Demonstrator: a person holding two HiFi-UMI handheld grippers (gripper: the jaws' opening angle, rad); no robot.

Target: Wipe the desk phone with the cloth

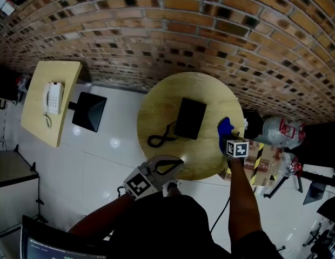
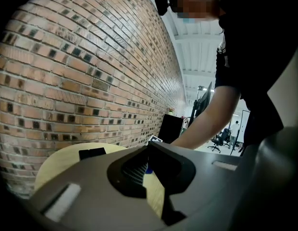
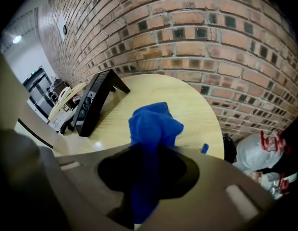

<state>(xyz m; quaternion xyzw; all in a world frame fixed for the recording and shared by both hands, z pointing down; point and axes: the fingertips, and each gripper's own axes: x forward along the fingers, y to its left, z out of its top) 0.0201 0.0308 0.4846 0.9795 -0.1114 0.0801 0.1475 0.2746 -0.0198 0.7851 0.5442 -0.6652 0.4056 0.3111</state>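
Observation:
A black desk phone [image 1: 190, 117] lies on the round wooden table [image 1: 156, 107], its coiled cord [image 1: 159, 139] trailing to the front left. The blue cloth [image 1: 225, 128] sits bunched at the table's right edge. My right gripper [image 1: 229, 136] is shut on it. In the right gripper view the cloth [image 3: 154, 124] bulges out between the jaws of the right gripper [image 3: 151, 153], and the phone [image 3: 93, 102] stands to the left. My left gripper [image 1: 178, 162] hovers at the table's front edge, its tips together and holding nothing. The left gripper [image 2: 149, 150] points across the table [image 2: 62, 160].
A brick wall [image 1: 210, 31] runs close behind the table. At the left, a rectangular table [image 1: 35, 112] carries a white phone [image 1: 53, 97], with a black stool [image 1: 89, 111] beside it. A plastic bag [image 1: 281, 129] and cardboard boxes [image 1: 259, 155] crowd the floor at the right.

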